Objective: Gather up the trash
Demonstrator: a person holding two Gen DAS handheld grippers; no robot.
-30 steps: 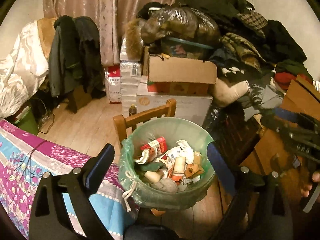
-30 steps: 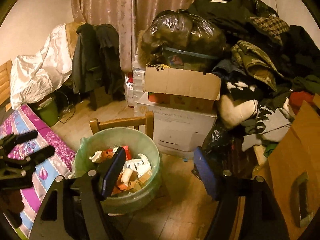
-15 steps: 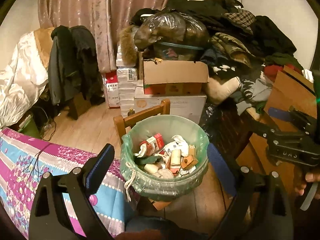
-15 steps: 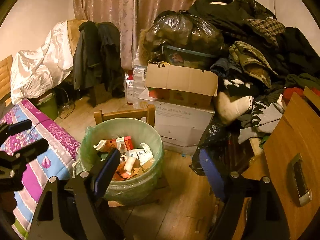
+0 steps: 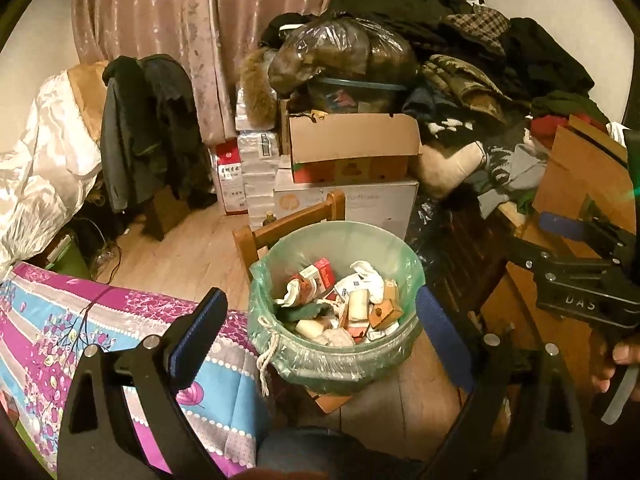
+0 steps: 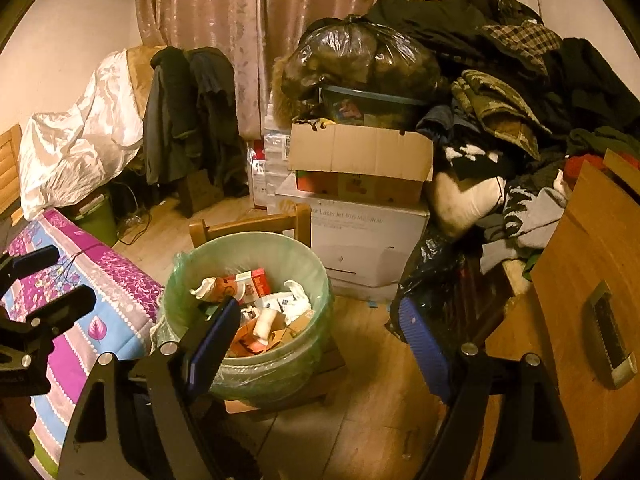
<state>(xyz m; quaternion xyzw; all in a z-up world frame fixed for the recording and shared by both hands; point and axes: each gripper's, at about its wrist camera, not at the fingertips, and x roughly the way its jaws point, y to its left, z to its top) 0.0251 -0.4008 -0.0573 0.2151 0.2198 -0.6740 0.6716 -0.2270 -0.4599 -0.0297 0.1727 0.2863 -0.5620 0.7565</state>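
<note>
A round bin with a green plastic liner (image 5: 280, 248) stands on a small wooden chair (image 5: 288, 224); it also shows in the right wrist view (image 6: 224, 252). It holds trash (image 5: 344, 304): red cartons, crumpled paper, small boxes. My left gripper (image 5: 320, 332) is open and empty, just in front of and above the bin. My right gripper (image 6: 316, 340) is open and empty, to the bin's right; it shows at the right edge of the left wrist view (image 5: 584, 280).
A bed with a purple and blue floral cover (image 5: 60, 320) lies left. Stacked cardboard boxes (image 5: 352, 152), a dark full bag (image 5: 344, 60) and piled clothes (image 5: 480, 60) stand behind. A wooden cabinet (image 6: 580, 280) is on the right. Wooden floor (image 6: 360, 420) lies below.
Both grippers have drawn back and up from the bin, so it looks smaller and lower. Both stay open and empty.
</note>
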